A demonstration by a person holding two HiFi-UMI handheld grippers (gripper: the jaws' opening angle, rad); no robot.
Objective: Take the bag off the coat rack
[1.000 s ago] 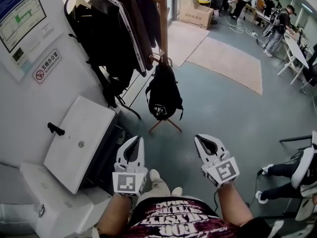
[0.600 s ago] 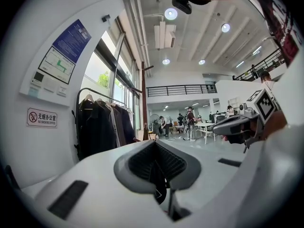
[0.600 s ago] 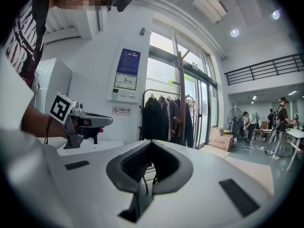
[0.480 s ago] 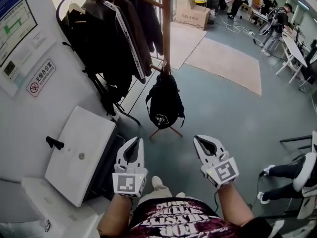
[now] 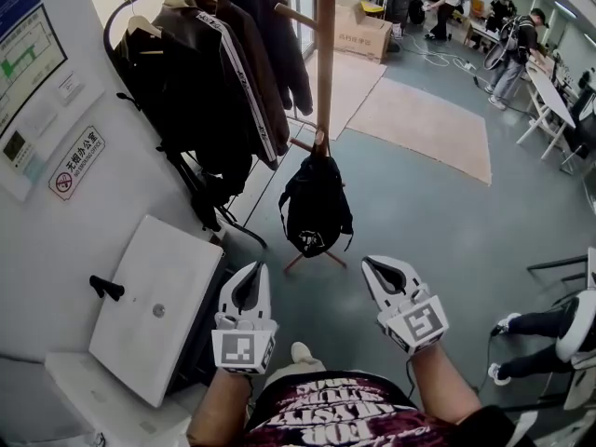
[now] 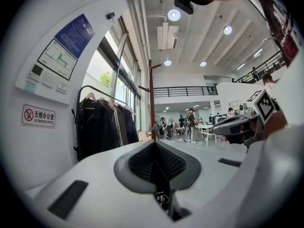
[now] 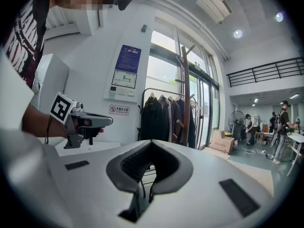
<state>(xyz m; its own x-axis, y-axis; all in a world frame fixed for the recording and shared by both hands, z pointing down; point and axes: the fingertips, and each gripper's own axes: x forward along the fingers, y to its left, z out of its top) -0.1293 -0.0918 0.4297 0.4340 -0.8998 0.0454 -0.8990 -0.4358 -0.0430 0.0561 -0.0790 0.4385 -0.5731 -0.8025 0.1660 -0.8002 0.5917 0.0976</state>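
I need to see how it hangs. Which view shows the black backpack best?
The head view: the black fabric backpack hangs whole on the brown wooden coat rack. The left gripper view shows only a sliver of the backpack through the notch of its jaws; in the right gripper view I cannot make it out.

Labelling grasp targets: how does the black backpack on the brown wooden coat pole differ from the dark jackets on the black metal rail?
The black backpack hangs low on the brown wooden coat pole; the dark jackets hang higher, on hangers from the black metal rail. The backpack is one compact bundle; the jackets are several and long, one white-striped. Both are dark and hanging.
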